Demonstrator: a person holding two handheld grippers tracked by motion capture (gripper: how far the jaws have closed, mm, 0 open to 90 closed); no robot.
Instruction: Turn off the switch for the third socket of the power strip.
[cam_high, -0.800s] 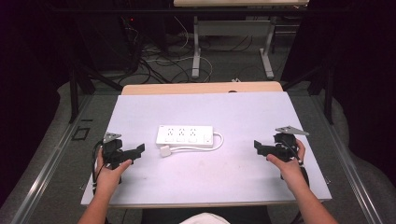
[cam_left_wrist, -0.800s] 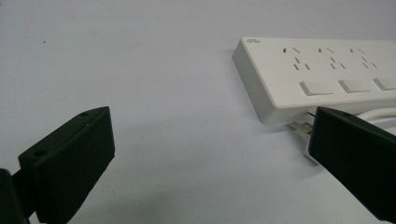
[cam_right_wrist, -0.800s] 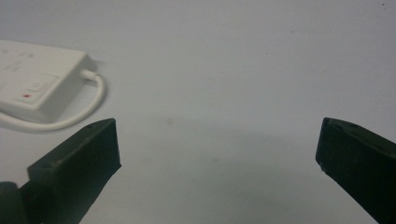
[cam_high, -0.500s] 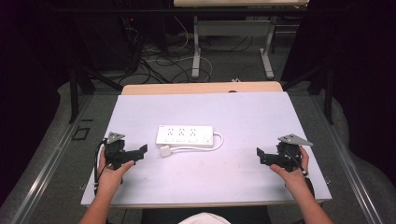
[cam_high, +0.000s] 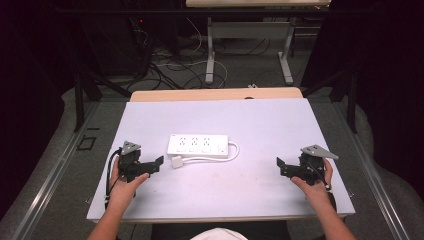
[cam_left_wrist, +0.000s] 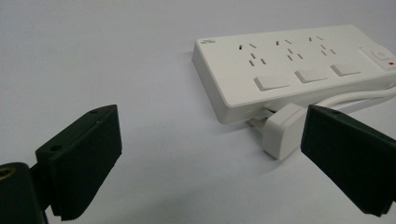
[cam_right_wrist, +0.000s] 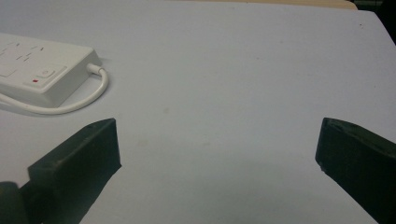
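A white power strip (cam_high: 197, 145) (cam_left_wrist: 289, 65) (cam_right_wrist: 39, 70) lies flat in the middle of the pale table (cam_high: 260, 125). Its white cable (cam_high: 220, 157) (cam_right_wrist: 70, 105) loops back along its near side and ends in a white plug (cam_high: 177, 161) (cam_left_wrist: 282, 130) lying loose by the strip's left end. My left gripper (cam_high: 157, 162) (cam_left_wrist: 210, 158) is open near the table's front left, its jaws pointing at the plug a short way off. My right gripper (cam_high: 280, 167) (cam_right_wrist: 217, 163) is open at the front right, over bare table, nothing between its jaws.
A wooden board (cam_high: 215, 94) edges the table's far side. Behind it stand desk legs (cam_high: 210, 55) and tangled cables (cam_high: 170, 65) on the floor. Dark curtains close in both sides. Metal floor rails (cam_high: 55, 170) run along the left.
My right gripper has drawn back toward the table's front edge and slightly lower. My left gripper has barely shifted. The power strip has not moved.
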